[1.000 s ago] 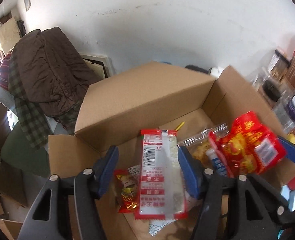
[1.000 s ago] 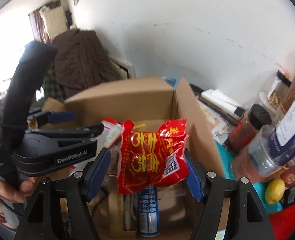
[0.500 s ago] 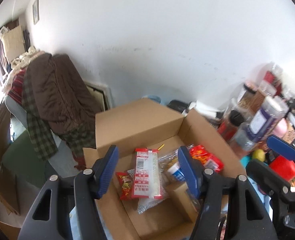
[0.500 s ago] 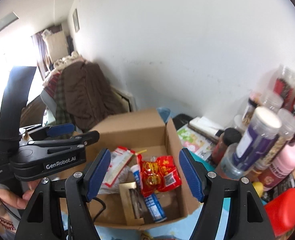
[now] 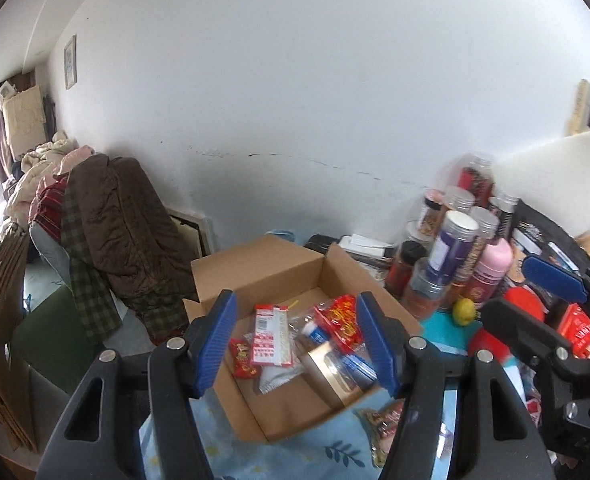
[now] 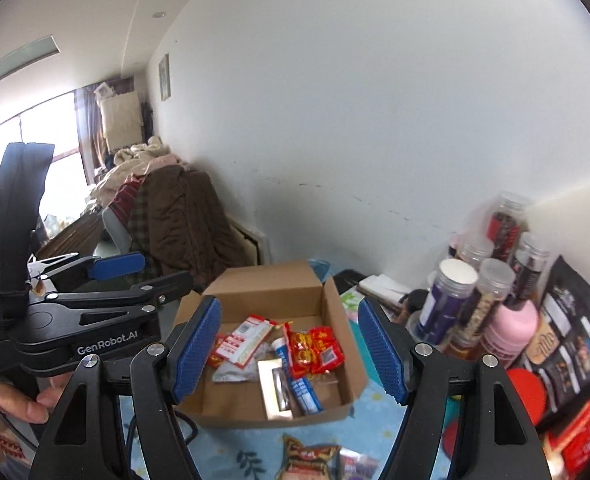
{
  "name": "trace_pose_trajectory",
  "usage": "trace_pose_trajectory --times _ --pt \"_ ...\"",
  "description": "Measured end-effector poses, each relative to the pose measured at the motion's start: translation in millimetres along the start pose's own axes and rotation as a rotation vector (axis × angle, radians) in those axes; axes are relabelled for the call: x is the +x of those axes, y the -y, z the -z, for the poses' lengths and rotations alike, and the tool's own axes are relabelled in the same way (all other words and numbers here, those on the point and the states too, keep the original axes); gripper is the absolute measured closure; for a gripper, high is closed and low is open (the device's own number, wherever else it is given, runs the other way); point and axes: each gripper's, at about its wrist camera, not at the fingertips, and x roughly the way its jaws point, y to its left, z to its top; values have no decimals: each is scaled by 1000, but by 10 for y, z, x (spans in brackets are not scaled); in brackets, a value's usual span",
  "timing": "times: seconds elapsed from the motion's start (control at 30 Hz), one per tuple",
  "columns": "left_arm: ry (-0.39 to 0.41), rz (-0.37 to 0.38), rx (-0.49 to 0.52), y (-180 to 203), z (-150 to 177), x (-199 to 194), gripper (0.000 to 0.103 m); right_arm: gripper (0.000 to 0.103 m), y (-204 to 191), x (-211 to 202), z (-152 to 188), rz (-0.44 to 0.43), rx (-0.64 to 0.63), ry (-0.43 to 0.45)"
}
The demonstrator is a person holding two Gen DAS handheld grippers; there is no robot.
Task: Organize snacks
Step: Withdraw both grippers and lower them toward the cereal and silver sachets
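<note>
Open cardboard box (image 6: 337, 316) on the blue leaf-print surface (image 6: 231, 452), flaps up, holding a loose heap of snacks. Red crinkled snack bag (image 6: 315, 350) lying flat toward the right side, over a blue-and-white tube (image 6: 301, 386) pointing near to far. Long red-and-white packet (image 6: 241, 342) slanted at the left, a small red packet (image 5: 243, 358) beside it. Gold-edged clear box (image 6: 277, 388) at the near middle. Outside, just near the box: brown snack bag (image 6: 309, 462) flat on the surface.
</note>
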Motion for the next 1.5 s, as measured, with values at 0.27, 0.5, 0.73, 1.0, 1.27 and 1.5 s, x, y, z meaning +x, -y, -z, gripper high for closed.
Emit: trace_pose_trajectory --times 0.27,0.5,0.73,1.0,1.27,1.5 --pt "1 59 35 189 311 -304 25 27 -20 -422 271 44 1 14" --pt "19 101 65 331 612 -488 19 27 4 -624 675 96 33 -13" --pt "19 158 91 466 837 -618 19 25 22 -796 1007 116 63 -30" --pt "0 210 138 650 1092 -662 19 25 51 -912 1286 132 100 -53" --pt "-54 249 160 766 1313 -470 19 25 143 -835 1566 153 135 -117" --pt "-140 278 176 825 1500 -178 19 25 236 -640 1759 155 135 -173"
